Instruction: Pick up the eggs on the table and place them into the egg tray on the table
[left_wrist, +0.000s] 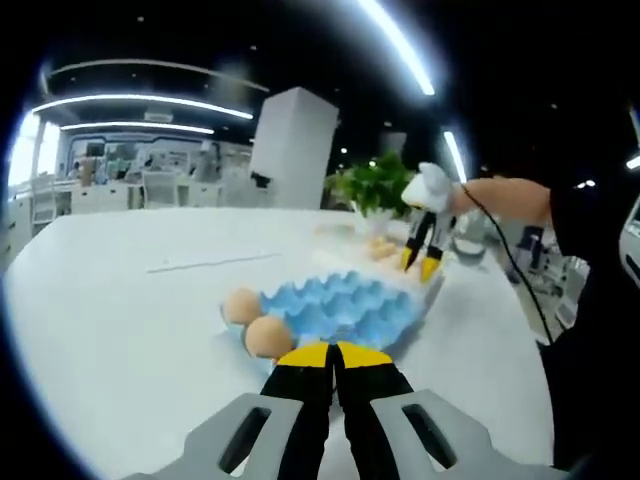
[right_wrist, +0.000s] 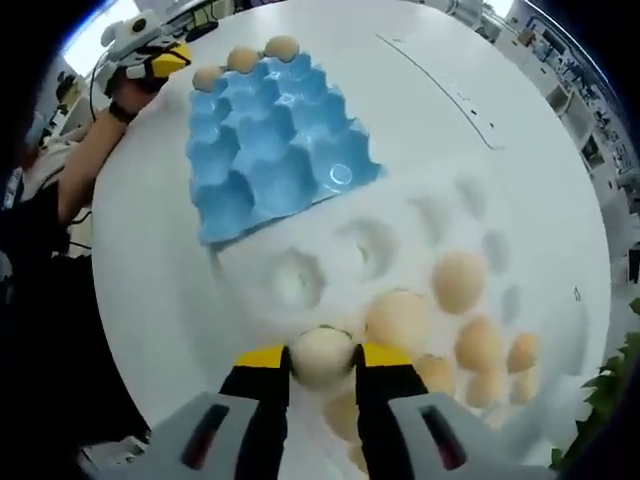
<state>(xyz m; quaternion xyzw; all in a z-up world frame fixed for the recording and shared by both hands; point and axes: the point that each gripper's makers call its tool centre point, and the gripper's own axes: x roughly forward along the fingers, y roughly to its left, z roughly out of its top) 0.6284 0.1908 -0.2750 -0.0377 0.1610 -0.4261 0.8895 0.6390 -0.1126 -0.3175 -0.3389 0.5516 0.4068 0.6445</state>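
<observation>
A pale egg (right_wrist: 322, 357) is held between the yellow-tipped jaws of the right gripper (right_wrist: 322, 362), at the near end of a cluster of loose eggs (right_wrist: 470, 330) lying on a white dimpled tray (right_wrist: 300, 275); the jaws are closed narrowly on its two sides, and its long axis cannot be made out. The blue egg tray (right_wrist: 275, 150) is seen farther along the line of the jaws, beyond the white dimpled tray and slightly to the view's left; its visible cups appear unfilled, and its near edge overlaps or touches the white one. The coming move is judged to be a lift followed by a forward carry across the white tray to the nearest blue cups.

Three further eggs (right_wrist: 245, 60) are seen against the far edge of the blue tray, just beside the left gripper (right_wrist: 160, 62); in the left gripper view two of these eggs (left_wrist: 255, 322) lie just ahead of the left gripper (left_wrist: 333, 354), between its tips and the blue egg tray (left_wrist: 345, 305); its jaws are pressed together with nothing between them. The left gripper is therefore the nearer one for those eggs; the right gripper (left_wrist: 421, 265) is seen beyond the tray on the white table (left_wrist: 110, 300).
</observation>
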